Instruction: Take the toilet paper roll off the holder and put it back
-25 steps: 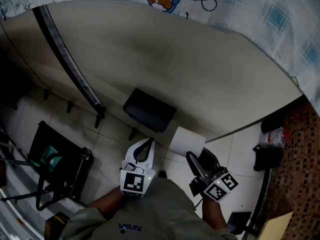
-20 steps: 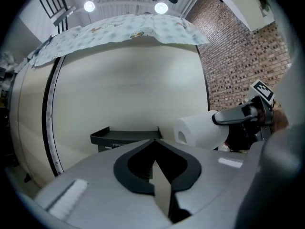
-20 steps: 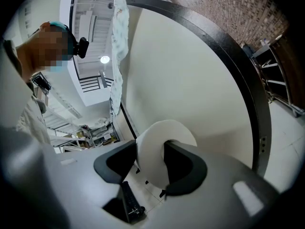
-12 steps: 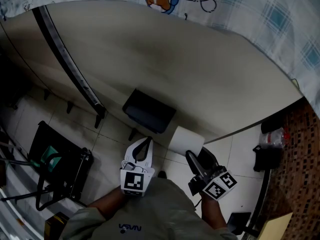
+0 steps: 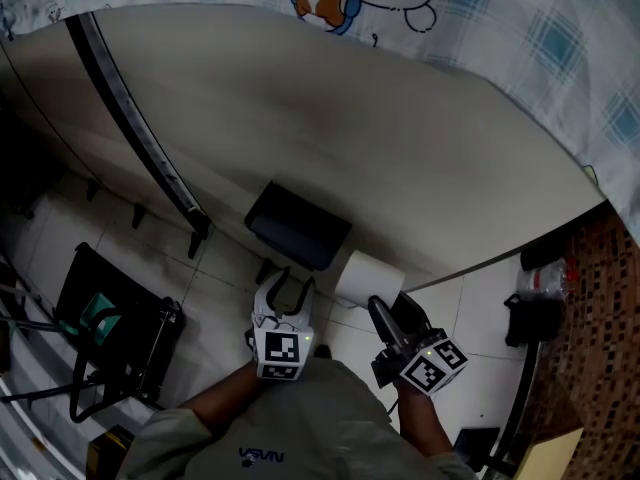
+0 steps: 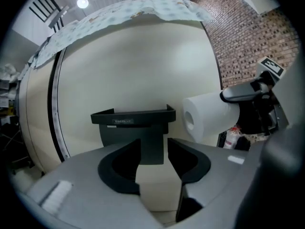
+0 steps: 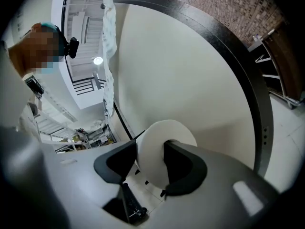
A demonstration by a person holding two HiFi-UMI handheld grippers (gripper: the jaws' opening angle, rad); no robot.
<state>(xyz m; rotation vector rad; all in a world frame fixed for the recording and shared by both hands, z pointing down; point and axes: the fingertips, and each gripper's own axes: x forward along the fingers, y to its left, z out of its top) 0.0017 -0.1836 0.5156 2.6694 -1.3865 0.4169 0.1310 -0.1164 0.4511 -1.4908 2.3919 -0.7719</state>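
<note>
A white toilet paper roll (image 5: 368,278) is off the black holder (image 5: 298,224) and hangs just to its right, with my right gripper (image 5: 384,310) shut on it. In the right gripper view the roll (image 7: 157,137) fills the gap between that gripper's (image 7: 150,157) dark pads. My left gripper (image 5: 284,290) is just below the holder, and its jaws are opening. In the left gripper view my left gripper (image 6: 153,149) has nothing pressed between its pads. The holder (image 6: 136,120) stands beyond the tips, and the roll (image 6: 207,114) is to its right.
The holder is fixed to a curved cream wall (image 5: 400,148) with a black vertical strip (image 5: 140,128). A patterned cloth (image 5: 520,28) hangs over the wall's top. A black wire rack (image 5: 110,328) stands on the tiled floor at the left. Dark items and a bottle (image 5: 545,273) sit at the right near a brick wall.
My left gripper's jaws were shut and now stand apart, closer to the holder. The right gripper with the roll has drifted slightly left.
</note>
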